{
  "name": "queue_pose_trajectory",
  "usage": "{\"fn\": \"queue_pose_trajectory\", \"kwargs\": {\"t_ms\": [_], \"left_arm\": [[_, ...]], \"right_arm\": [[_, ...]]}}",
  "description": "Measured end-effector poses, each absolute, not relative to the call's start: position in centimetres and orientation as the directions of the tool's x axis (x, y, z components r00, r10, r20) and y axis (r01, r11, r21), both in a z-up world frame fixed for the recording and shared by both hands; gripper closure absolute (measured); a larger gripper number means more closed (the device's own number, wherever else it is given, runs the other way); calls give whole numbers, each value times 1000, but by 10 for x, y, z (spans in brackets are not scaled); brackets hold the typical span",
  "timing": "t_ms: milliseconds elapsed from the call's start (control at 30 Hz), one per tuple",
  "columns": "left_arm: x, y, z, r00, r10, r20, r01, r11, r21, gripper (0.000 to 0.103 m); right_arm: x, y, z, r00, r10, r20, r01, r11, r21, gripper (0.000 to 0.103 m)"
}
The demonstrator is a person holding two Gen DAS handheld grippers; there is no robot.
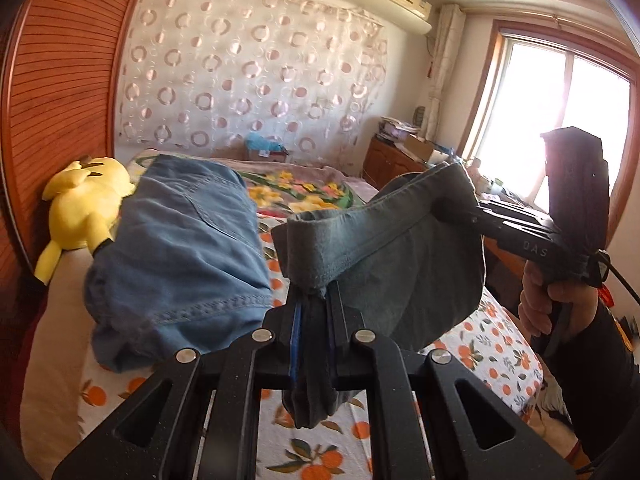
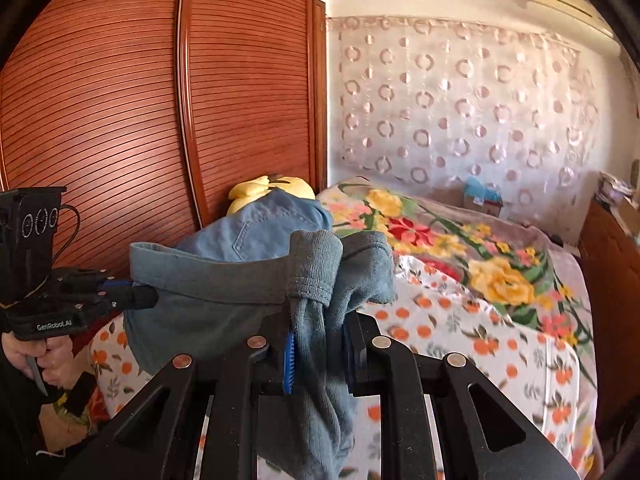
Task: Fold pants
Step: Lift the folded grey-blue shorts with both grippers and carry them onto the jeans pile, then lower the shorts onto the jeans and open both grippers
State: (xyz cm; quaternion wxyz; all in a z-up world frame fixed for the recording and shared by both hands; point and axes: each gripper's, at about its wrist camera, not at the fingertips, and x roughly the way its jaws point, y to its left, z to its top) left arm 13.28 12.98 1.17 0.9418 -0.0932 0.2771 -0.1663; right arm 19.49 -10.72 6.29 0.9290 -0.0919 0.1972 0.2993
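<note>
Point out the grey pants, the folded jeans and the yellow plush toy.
grey pants (image 1: 400, 248): left wrist view, fabric stretched between the grippers
folded jeans (image 1: 188, 240): left wrist view, top face
plush toy (image 1: 84, 208): left wrist view, its body

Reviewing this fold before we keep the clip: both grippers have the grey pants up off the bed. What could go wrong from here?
1. The left gripper pinches only a bunched edge of the grey pants; it could slip out.
2. Cloth sags between it and the right gripper, so the fold may land creased.
3. The blue jeans lie close by on the bed; the hanging cloth could drag them.
</note>
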Motion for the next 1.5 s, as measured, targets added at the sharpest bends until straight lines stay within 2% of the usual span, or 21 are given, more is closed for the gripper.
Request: {"fn": "queue_pose_trajectory", "kwargs": {"t_ms": [867,1200,1233,1367,1400,1500], "left_arm": [[195,219,5,819,-260,-511,68,929,-364,92],[199,235,-16,799,-214,-561,-6,931,-365,92],[198,235,-17,799,-213,-563,-10,931,-365,92],[195,238,-19,793,-206,-574,-27,929,-370,88],[194,238,-18,792,-199,-577,-33,930,-366,87],[190,239,-12,798,-160,-581,-56,940,-336,74]], "right_arm": [[405,27,81,573,596,-563,-794,573,-201,85],[465,78,65,478,620,-622,-852,499,-156,84],[467,79,64,472,625,-622,-853,502,-143,83],[472,71,66,494,635,-594,-829,549,-102,65],[471,67,68,508,633,-584,-818,568,-96,64],[464,46,75,547,637,-543,-789,610,-80,63]]}}
